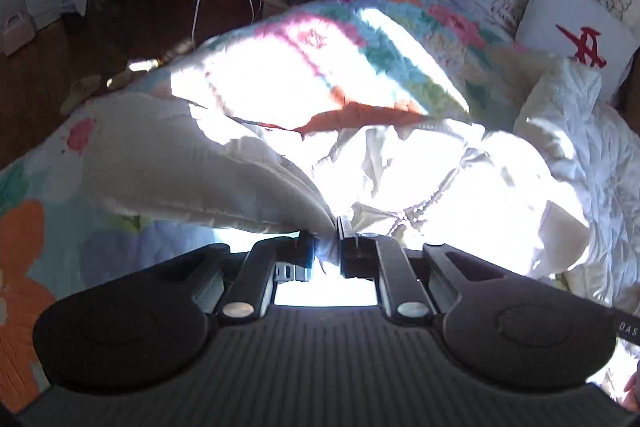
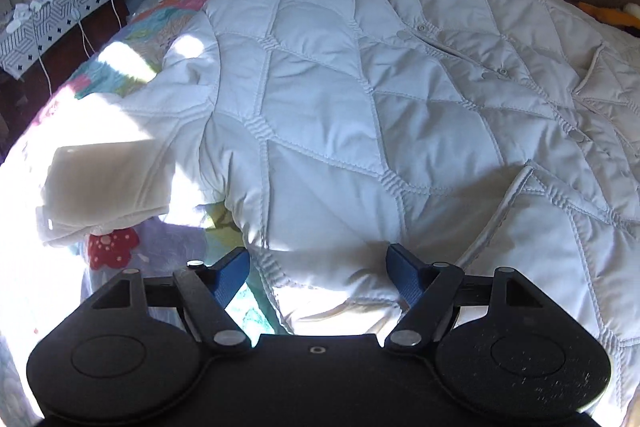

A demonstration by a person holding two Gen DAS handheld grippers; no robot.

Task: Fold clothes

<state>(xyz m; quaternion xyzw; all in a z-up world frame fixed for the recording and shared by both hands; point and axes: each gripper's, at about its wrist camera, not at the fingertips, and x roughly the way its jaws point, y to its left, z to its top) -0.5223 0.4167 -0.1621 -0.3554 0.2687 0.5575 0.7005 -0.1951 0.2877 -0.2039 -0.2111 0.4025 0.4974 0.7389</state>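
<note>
Pinching a sleeve of the white quilted puffer jacket [image 2: 360, 99], the left gripper [image 1: 327, 247] is clamping tight; the right gripper [image 2: 318, 275] is gaping over its near hem on the floral bedspread [image 1: 360, 27].

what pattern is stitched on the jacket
White jacket with diamond quilting, clearest in the right wrist view.

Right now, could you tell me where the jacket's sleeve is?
In the left wrist view the sleeve is pinched in the left gripper, lifted left of the jacket above the floral bedspread.
</note>
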